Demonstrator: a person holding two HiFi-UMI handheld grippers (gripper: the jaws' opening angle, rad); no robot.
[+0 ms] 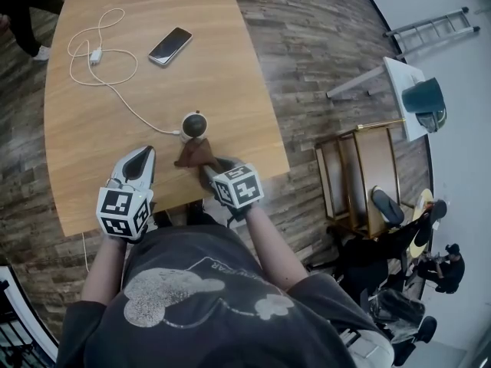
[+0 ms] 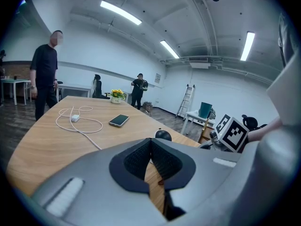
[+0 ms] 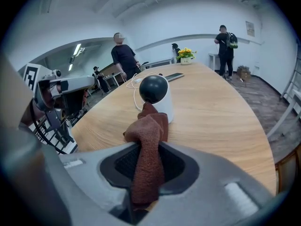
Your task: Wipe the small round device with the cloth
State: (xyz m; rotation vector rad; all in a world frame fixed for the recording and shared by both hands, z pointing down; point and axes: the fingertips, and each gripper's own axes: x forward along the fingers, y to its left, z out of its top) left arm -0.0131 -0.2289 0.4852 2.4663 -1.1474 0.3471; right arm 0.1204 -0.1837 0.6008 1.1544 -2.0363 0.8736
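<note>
Head view, centre: the small round device, a black dome on a white base, stands by the near edge of the wooden table, tethered by a white cable. The right gripper is clamped on a brown cloth. The cloth's free fold projects ahead of the jaws, presumably so that fabric alone meets the device; contact cannot be confirmed. Lower left, the left gripper is idle, its jaws together on nothing.
</note>
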